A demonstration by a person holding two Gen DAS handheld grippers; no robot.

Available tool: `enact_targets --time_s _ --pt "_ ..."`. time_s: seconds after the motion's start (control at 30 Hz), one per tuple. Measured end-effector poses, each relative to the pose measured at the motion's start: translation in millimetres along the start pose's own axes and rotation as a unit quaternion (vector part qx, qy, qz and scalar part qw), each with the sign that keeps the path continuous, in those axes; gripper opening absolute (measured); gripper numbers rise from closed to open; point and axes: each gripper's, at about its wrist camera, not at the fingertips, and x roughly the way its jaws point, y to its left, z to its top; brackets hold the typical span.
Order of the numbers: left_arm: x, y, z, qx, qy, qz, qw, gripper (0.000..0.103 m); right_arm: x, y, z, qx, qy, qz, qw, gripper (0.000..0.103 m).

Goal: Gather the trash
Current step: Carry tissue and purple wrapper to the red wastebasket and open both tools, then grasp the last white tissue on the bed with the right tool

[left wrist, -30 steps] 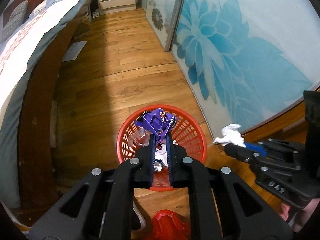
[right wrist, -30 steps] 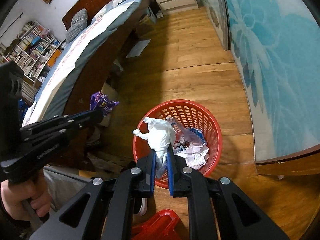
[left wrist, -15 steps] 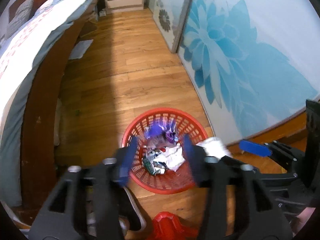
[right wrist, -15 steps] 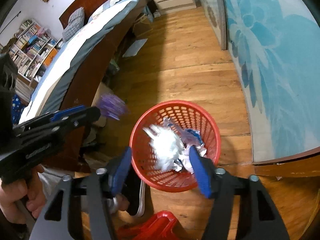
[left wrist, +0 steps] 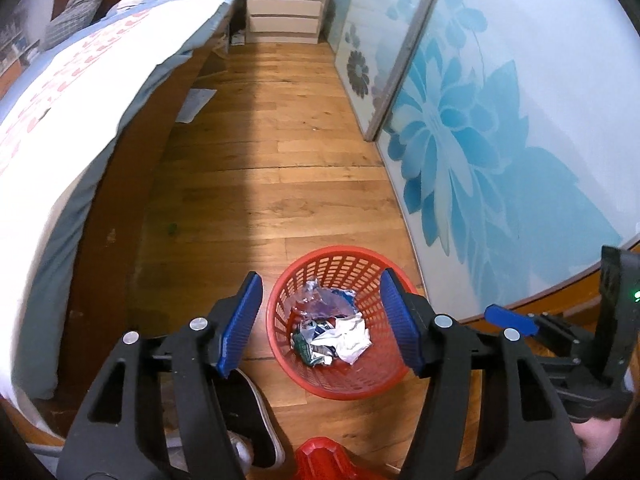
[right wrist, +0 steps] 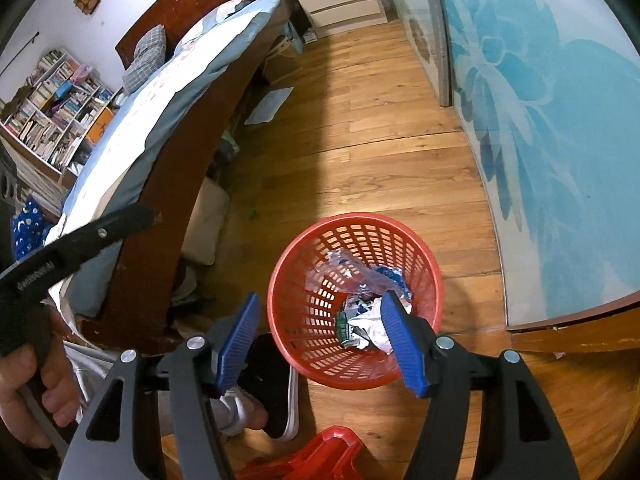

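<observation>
both my left gripper [left wrist: 320, 322] and right gripper [right wrist: 320, 338] are now spread and empty, their wrappers dropped into the red basket [left wrist: 344, 384], the left's jaws opening wider.

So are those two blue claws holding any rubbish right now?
No. The left gripper, jaws opening, and right gripper hold nothing; the trash lies in the red basket.

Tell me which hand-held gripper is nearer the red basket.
Too close to call. The left hand-held gripper and right hand-held gripper both hang open above the red basket, neither touching it.
</observation>
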Motion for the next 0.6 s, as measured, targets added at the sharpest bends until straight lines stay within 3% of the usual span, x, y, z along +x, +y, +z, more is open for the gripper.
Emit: enact_targets --time_s 0.2,0.3,0.43,0.6 --pt "-33.6 19.0 4.6 -0.021 -0.029 -0.001 0.9994 0.062 3.4 18.9 3.7 -0.014 0.004 0.01 1.0 0.067" --pt "-64.6 39.6 8.8 -0.038 -0.067 -0.002 0.997 0.076 3.3 33.0 9.6 -0.032 0.005 0.011 0.999 0.067" --pt "-97.1 86.8 19.2 -0.066 -0.112 0.007 0.9915 0.08 1.6 62.0 27.3 -0.059 0.001 0.018 0.998 0.067" --pt "-112.4 164.3 29.4 -0.103 -0.126 0.038 0.9859 0.08 2.8 106.8 52.4 -0.091 -0.007 0.026 0.995 0.067"
